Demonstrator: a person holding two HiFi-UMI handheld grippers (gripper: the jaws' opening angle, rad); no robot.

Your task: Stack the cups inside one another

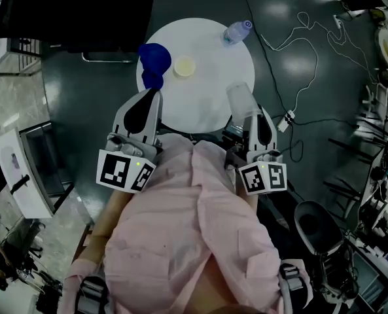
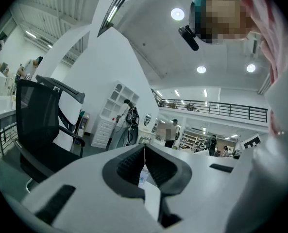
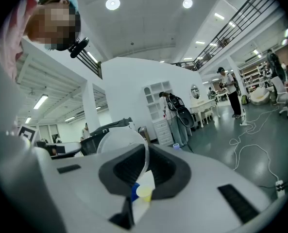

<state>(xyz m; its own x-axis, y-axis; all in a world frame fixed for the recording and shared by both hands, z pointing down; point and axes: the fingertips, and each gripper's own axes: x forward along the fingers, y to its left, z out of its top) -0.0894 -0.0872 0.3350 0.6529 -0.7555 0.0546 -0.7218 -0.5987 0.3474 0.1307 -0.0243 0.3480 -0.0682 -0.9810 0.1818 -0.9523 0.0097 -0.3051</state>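
"On the round white tabletop (image 1: pixel 207 91), what was there to work with?"

"A blue cup (image 1: pixel 154 59) sat at the near left, just ahead of my left claw (image 2: pixel 144 152). A small yellow cup (image 1: pixel 184 66) was just beside it to the right. A bottle (image 1: pixel 236 31) stood at the far edge, well apart, and I took it to be no part of the job."

"And the third cup?"

"The clear cup (image 1: pixel 239 99) was in my right claw (image 3: pixel 147 155). Its jaws were pinched on the cup's thin wall, holding it over the tabletop's near right edge. My left claw was closed, with nothing between its jaws."

"Which step was that, then?"

"The carry, as I judged it. One cup was picked up and none were nested yet."

"What did the next move call for?"

"I had to bring the clear cup across to the other two and line up one mouth over the other. Then I had to lower it before letting go. The yellow cup looked the smallest, so it probably belonged innermost, though I couldn't be sure of the fit. A hard pinch might have buckled that thin wall."
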